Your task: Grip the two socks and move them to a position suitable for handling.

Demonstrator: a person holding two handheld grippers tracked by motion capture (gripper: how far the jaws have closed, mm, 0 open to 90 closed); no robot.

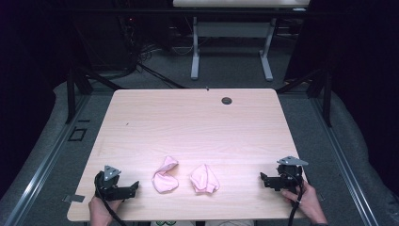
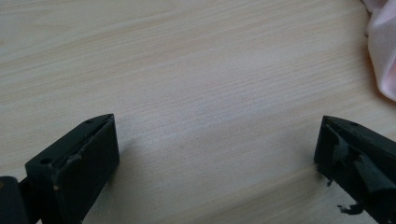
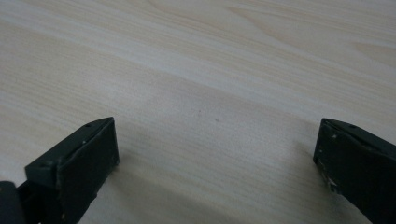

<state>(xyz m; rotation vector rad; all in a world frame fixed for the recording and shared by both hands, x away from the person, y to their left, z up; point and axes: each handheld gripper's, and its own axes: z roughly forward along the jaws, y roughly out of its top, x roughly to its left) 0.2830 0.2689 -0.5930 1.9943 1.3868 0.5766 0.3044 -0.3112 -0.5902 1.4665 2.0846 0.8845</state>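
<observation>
**Two loose cloths, two open claws, and a near edge close by**

Two crumpled pink cloths lay side by side near the front of the counter (image 1: 141, 117): the left cloth (image 1: 165, 176) and the right cloth (image 1: 204, 179), apart but close. The left claw (image 1: 135, 186) rested low on the counter just left of them, jaws spread wide and holding nothing; in the left gripper view a pink fold of the left cloth (image 2: 383, 56) showed at the upper right. The right claw (image 1: 262, 178) sat well to the right, likewise released and empty.

The likely trouble: thin fabric could slip from a shallow pinch, or a claw dragged across could bunch one cloth into the other. Both cloths lay near the front edge, so a pull toward the person might spill them off. Behind them the counter was bare, giving ample room to spread or shift things forward.
</observation>
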